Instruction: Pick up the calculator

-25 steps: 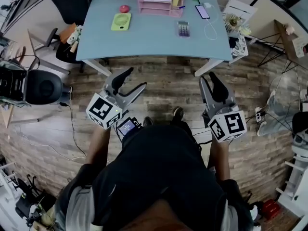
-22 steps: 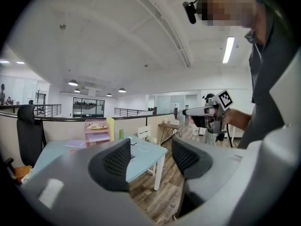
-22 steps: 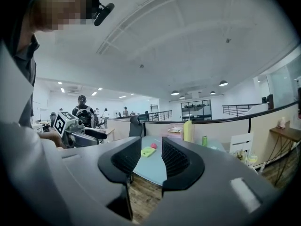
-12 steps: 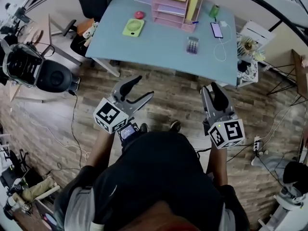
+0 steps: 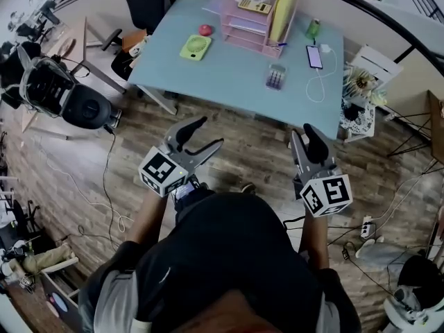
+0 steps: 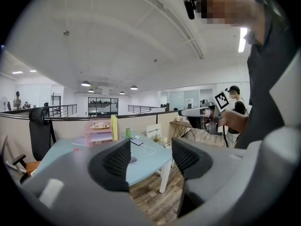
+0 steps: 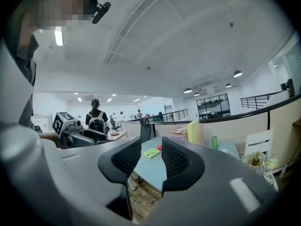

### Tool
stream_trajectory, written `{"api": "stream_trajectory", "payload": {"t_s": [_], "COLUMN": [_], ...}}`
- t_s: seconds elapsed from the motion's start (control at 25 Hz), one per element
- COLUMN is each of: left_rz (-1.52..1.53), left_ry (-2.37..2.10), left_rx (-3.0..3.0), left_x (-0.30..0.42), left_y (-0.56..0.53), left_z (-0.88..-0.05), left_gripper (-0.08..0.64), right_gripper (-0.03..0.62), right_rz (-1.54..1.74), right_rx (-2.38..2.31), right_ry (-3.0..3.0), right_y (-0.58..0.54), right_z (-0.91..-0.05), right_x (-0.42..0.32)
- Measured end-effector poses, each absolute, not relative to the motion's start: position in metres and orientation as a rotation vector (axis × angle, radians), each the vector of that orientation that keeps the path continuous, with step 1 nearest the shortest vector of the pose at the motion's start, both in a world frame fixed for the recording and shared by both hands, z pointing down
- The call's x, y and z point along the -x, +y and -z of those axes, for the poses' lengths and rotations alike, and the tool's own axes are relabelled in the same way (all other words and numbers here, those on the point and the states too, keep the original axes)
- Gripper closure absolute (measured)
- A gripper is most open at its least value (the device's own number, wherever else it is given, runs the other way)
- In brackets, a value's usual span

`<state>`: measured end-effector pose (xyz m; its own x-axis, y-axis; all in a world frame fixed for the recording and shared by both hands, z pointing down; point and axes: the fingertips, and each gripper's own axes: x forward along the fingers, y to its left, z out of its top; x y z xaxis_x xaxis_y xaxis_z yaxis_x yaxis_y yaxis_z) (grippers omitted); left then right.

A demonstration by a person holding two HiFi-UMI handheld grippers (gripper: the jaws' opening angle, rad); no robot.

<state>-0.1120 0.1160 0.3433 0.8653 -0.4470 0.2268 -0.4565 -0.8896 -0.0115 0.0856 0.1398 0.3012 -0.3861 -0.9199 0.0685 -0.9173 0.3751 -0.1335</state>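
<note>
Nothing done yet: the calculator (image 5: 275, 76) lies untouched on the table (image 5: 229, 68), upper middle, well apart from my left gripper (image 5: 208, 132) and right gripper (image 5: 302, 132), both gaping and empty.

Black top (image 5: 229, 255), grey sleeves (image 5: 111, 293); grey left claw (image 5: 208, 132) and right claw (image 5: 302, 130), black-and-white marker cubes (image 5: 163, 173).

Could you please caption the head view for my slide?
Person stands short of the blue table, left gripper and right gripper open and empty, calculator untouched on it.
</note>
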Motion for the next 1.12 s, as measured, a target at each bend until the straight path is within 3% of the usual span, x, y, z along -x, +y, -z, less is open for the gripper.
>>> {"api": "stream_trajectory", "payload": {"t_s": [0.56, 1.12], "left_rz": [-0.394, -0.274], "left_ry": [-0.608, -0.230], "left_rx": [-3.012, -3.065], "left_x": [0.070, 0.025], "left_y": [0.100, 0.006], "left_z": [-0.349, -0.349], "left_gripper": [0.265, 0.265], "right_gripper": [0.474, 0.474], "right_rz": [0.309, 0.259], "right_rx": [1.815, 2.140], "right_ry": [2.520, 2.320], "right_y": [0.138, 0.092], "right_z": [-0.314, -0.296], "right_x": [-0.122, -0.142]}}
